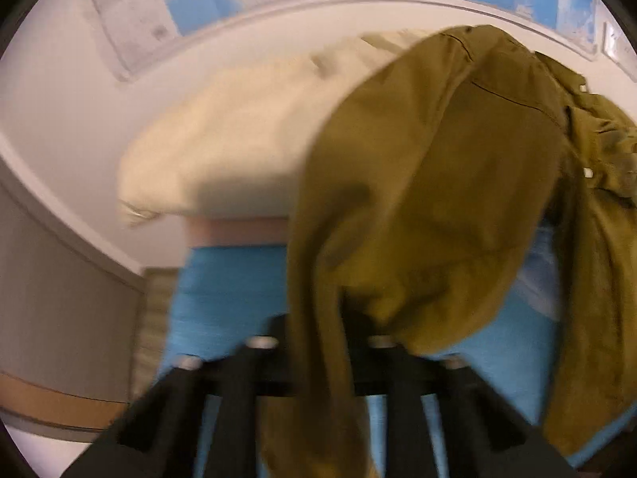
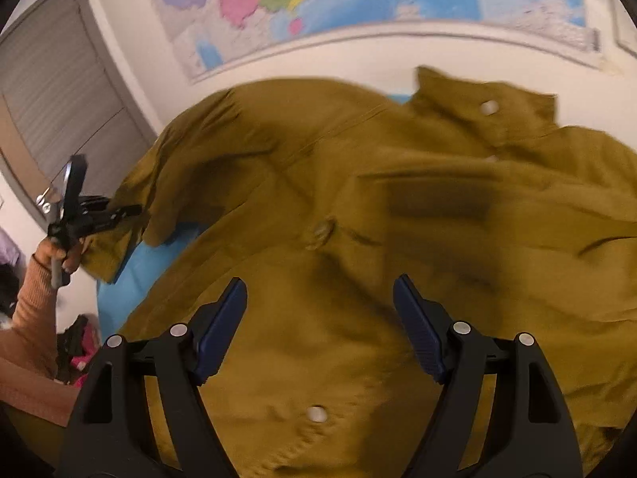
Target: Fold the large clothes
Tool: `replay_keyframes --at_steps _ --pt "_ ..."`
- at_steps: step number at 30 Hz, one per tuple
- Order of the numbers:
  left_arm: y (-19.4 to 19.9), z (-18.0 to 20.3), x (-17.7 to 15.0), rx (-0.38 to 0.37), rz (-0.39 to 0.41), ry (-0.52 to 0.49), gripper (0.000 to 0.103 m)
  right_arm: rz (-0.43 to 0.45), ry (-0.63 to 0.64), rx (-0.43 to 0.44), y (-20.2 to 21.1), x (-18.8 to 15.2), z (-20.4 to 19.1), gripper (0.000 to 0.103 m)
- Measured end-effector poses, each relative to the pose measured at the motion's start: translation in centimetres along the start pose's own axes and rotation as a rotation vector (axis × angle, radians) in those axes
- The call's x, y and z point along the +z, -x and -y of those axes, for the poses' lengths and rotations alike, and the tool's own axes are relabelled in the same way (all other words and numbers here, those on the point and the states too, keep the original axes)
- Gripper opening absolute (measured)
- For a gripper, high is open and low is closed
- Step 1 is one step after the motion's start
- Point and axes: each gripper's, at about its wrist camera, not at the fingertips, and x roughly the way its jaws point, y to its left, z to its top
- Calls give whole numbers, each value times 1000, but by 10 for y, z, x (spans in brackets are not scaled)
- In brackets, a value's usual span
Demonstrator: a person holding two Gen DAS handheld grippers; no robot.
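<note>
An olive-green button shirt (image 2: 358,219) lies spread on a blue surface (image 2: 131,279), collar toward the far wall. My right gripper (image 2: 320,318) is open and empty just above the shirt's front, blue pads (image 2: 223,326) wide apart. My left gripper (image 1: 314,334) is shut on the shirt's sleeve (image 1: 418,199) and lifts it; the cloth drapes over the fingers and hides the tips. In the right wrist view the left gripper (image 2: 127,211) shows at the left, clamped on the sleeve end (image 2: 107,251).
A cream pillow (image 1: 223,151) lies behind the lifted sleeve. A wall map (image 2: 318,4) hangs on the white wall. A grey door (image 2: 67,91) stands at the left. Dark and pink items (image 2: 75,350) lie low at the left beside the blue surface.
</note>
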Motion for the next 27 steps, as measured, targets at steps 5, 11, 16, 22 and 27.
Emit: replay_keyframes --at_steps 5,11,16,22,27 --pt "57 20 17 -259 97 -20 3 36 65 102 9 -1 -31 75" --pt "137 70 44 -505 232 -108 3 131 189 361 39 0 -85 79" --pt "135 136 61 -597 200 -156 4 193 250 450 57 -13 -113 89" --pt "115 207 94 -669 115 -188 4 260 255 278 61 -26 -120 95" --pt "105 264 109 -693 58 -251 9 235 118 173 68 -24 -78 8"
